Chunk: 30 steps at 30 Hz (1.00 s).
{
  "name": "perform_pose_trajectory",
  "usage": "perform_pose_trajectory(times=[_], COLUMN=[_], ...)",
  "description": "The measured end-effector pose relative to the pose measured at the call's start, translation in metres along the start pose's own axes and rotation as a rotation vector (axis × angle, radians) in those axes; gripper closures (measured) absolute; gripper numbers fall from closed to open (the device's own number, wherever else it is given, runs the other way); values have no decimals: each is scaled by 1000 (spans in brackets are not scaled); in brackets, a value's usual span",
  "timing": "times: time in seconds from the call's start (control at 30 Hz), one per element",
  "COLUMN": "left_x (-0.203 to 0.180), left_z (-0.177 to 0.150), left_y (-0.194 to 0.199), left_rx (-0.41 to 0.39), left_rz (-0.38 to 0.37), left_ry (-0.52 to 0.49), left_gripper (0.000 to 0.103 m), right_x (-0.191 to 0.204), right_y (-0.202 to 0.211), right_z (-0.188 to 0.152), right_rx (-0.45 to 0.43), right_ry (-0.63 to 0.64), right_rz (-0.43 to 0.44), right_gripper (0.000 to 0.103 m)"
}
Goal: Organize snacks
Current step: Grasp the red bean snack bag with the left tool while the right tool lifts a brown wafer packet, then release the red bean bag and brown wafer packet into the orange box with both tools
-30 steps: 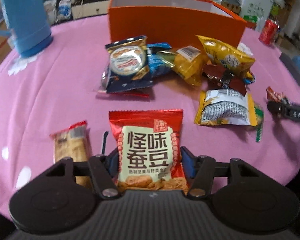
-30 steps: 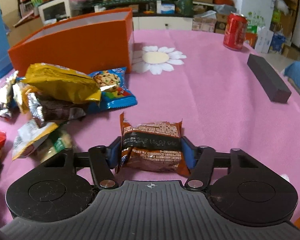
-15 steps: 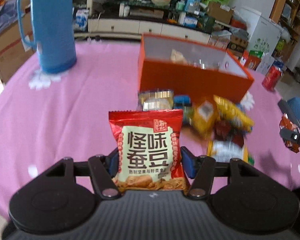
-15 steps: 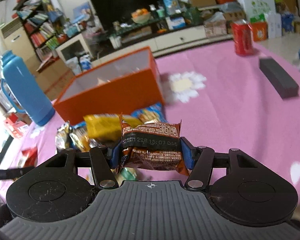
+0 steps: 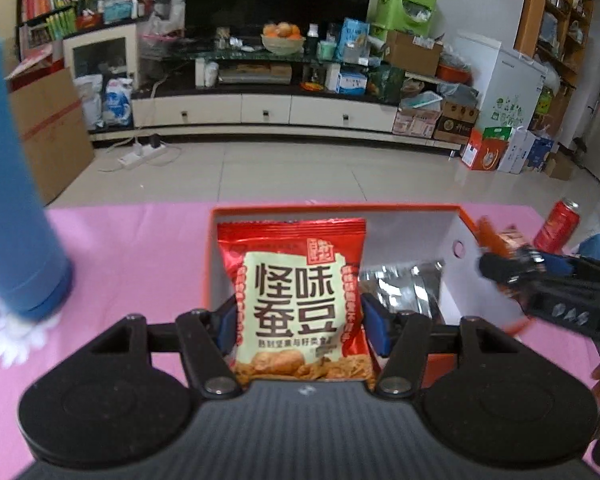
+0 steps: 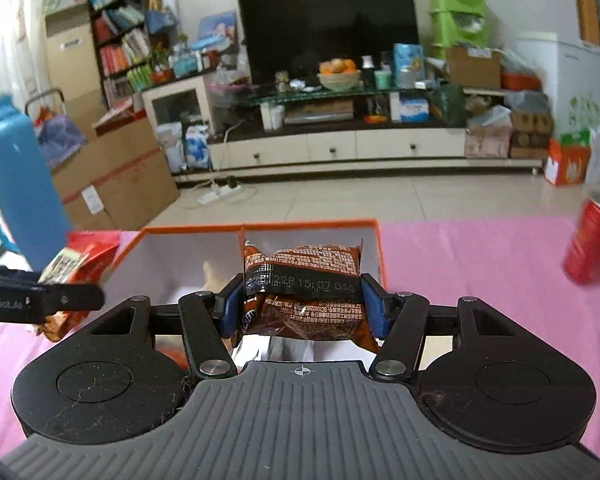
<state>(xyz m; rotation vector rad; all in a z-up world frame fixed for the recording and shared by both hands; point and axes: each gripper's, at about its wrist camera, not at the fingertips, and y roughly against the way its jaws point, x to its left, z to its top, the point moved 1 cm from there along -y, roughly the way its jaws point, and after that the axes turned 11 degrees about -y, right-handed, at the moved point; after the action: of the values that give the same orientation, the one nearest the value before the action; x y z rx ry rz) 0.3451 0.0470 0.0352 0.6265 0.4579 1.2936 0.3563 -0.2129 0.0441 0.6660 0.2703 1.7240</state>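
Note:
My left gripper is shut on a red snack packet with Chinese print and holds it above the left end of the orange box. My right gripper is shut on a brown snack packet and holds it above the right end of the same orange box. A silver packet lies inside the box. The right gripper with its brown packet shows at the right of the left wrist view. The left gripper with its red packet shows at the left of the right wrist view.
A blue thermos stands on the pink tablecloth left of the box; it also shows in the right wrist view. A red can stands to the right of the box. The table's far edge lies just behind the box.
Both grippers have lifted their packets off the table and carried them forward to above the open orange box. The pile of loose snacks has dropped out of view.

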Motion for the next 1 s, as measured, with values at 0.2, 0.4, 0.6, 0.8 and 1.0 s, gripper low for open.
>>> perform_pose_trajectory(times=[0.2, 0.4, 0.6, 0.8, 1.0], left_x=[3, -9, -18, -45, -70], left_z=[7, 2, 5, -3, -27], left_y=[-73, -76, -16, 67, 146], left_rx=[89, 102, 19, -66, -128], left_rz=[3, 70, 78, 99, 99], left_ry=[-13, -93, -95, -133, -129], left_gripper=[43, 31, 27, 24, 22], right_x=[5, 19, 10, -1, -14], right_y=[-82, -99, -35, 56, 147], right_z=[1, -6, 2, -15, -45], right_rx=[93, 136, 35, 2, -48], right_ry=[69, 190, 114, 28, -61], right_rz=[-3, -24, -3, 0, -17], right_gripper=[71, 52, 30, 21, 18])
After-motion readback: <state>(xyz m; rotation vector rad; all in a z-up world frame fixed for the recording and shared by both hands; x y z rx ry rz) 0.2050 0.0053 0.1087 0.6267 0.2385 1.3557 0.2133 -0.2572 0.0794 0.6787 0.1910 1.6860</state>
